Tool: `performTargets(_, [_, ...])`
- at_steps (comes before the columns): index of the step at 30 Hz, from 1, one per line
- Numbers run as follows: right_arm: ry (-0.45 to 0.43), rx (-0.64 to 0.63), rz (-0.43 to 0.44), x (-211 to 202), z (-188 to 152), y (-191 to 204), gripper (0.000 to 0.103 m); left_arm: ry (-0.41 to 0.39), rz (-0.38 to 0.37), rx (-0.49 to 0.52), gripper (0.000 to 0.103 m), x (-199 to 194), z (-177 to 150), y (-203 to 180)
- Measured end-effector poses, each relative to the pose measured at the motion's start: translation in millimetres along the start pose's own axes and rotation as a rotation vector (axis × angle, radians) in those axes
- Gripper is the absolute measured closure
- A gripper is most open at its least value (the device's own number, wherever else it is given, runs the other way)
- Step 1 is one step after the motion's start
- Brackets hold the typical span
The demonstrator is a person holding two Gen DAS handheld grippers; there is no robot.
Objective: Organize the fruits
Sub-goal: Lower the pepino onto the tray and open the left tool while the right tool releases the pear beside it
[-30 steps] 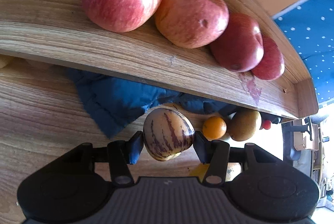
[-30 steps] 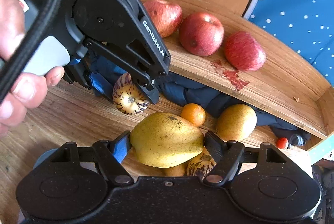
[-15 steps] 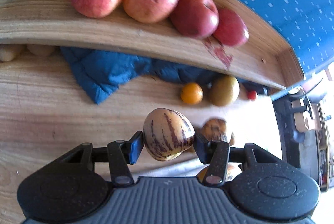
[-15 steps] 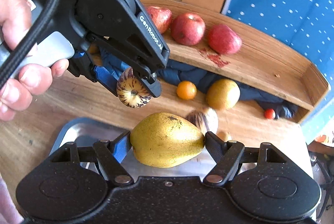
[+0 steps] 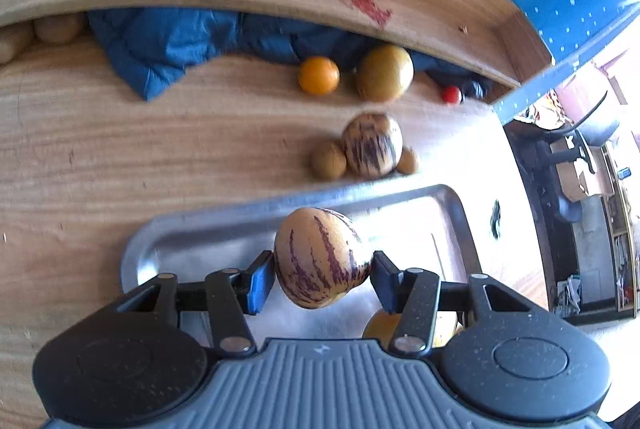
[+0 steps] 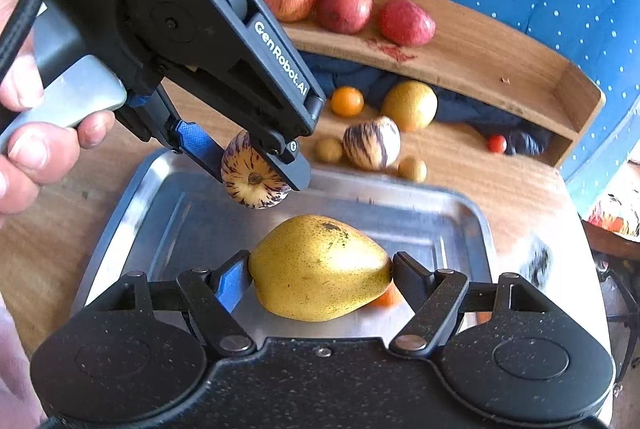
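My left gripper [image 5: 322, 275] is shut on a cream, purple-striped melon [image 5: 320, 257] and holds it over the far part of a metal tray [image 5: 168, 233]. The right wrist view shows that same left gripper [image 6: 260, 169] with the striped melon [image 6: 253, 178] above the tray [image 6: 468, 209], a hand on its handle. My right gripper [image 6: 320, 277] is shut on a yellow speckled pear [image 6: 320, 267] over the tray's near part. An orange fruit [image 6: 387, 298] peeks out under the pear.
On the wooden table beyond the tray lie a second striped melon [image 6: 371, 142], small brown fruits [image 6: 329, 149], an orange [image 6: 347, 101], a round yellow fruit [image 6: 409, 105] and a cherry tomato [image 6: 497, 143]. Red apples [image 6: 345, 12] line a raised wooden shelf over a blue cloth [image 5: 160, 45].
Both grippers have pulled back from the shelf with their fruit and now hang over the metal tray. The loose fruit on the table sits farther away.
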State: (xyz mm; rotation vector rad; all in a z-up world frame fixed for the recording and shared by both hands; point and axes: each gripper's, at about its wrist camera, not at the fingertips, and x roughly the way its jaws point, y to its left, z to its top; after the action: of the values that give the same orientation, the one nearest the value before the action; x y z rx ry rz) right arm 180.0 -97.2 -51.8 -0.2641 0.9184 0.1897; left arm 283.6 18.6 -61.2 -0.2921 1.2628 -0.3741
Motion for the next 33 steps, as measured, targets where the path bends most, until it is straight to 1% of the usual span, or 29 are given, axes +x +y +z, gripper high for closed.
performTargets(8, [0.034, -0.011, 0.020, -17, -17, 7, 0.026, 0.027, 0.025, -0.008, 0.047, -2, -30, 1])
performTargets(16, [0.064, -0.023, 0.037, -24, -35, 12, 0.026, 0.043, 0.046, -0.015, 0.047, -6, -58, -2])
performTargets(22, [0.046, -0.029, 0.035, -28, -40, 13, 0.025, 0.051, 0.077, -0.021, 0.047, -4, -72, -4])
performTargets(27, [0.024, -0.030, 0.031, -31, -42, 12, 0.025, 0.028, 0.090, -0.016, 0.046, -6, -77, -5])
performTargets(28, [0.019, -0.033, 0.033, -33, -43, 12, 0.025, 0.027, 0.095, -0.015, 0.044, -7, -78, -5])
performTargets(30, [0.013, -0.032, 0.032, -36, -46, 12, 0.023, 0.019, 0.122, -0.011, 0.034, -8, -81, -6])
performTargets(31, [0.010, -0.032, 0.032, -37, -47, 11, 0.023, 0.016, 0.128, -0.009, 0.032, -9, -82, -6])
performTargets(33, [0.004, -0.030, 0.031, -41, -49, 11, 0.018, 0.009, 0.138, -0.007, 0.028, -12, -84, -7])
